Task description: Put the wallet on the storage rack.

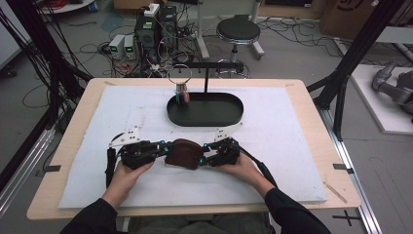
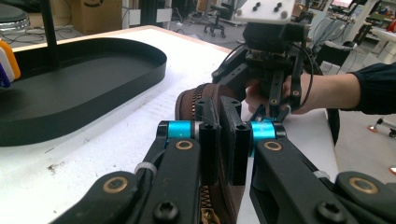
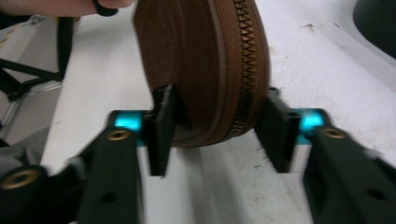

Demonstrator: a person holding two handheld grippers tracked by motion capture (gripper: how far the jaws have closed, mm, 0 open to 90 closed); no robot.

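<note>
Your brown zip pouch [image 1: 182, 153] stands on edge on the white mat [image 1: 287, 161] at the near middle of the bench [image 1: 73, 131], held up between your two grippers.

Your left gripper [image 1: 163, 147] has its jaws pressed nearly together, pinching the pouch's left end; in the left gripper view the pads clamp a thin edge of the pouch [image 2: 205, 100] with the zip [image 2: 198, 95] running along its top.

Your right gripper [image 1: 203, 153] meets the pouch's right end. In the right gripper view its jaws straddle the pouch [image 3: 201, 60]: one pad touches the brown side, the other stands just off the zip edge [image 3: 247, 56]. The view is blurred, so I cannot tell that both pads press.

Surroundings: a black oval tray [image 1: 234, 105] lies farther back on the mat, well apart from the pouch, with an upright black stand [image 1: 206, 78] rising from it and a wire ring with small coloured tags [image 1: 181, 90] hanging over the tray's left end. Nothing lies between the pouch and the tray. Beyond the bench, a round stool [image 1: 238, 30] and cabled equipment [image 1: 156, 29] stand on the floor.
</note>
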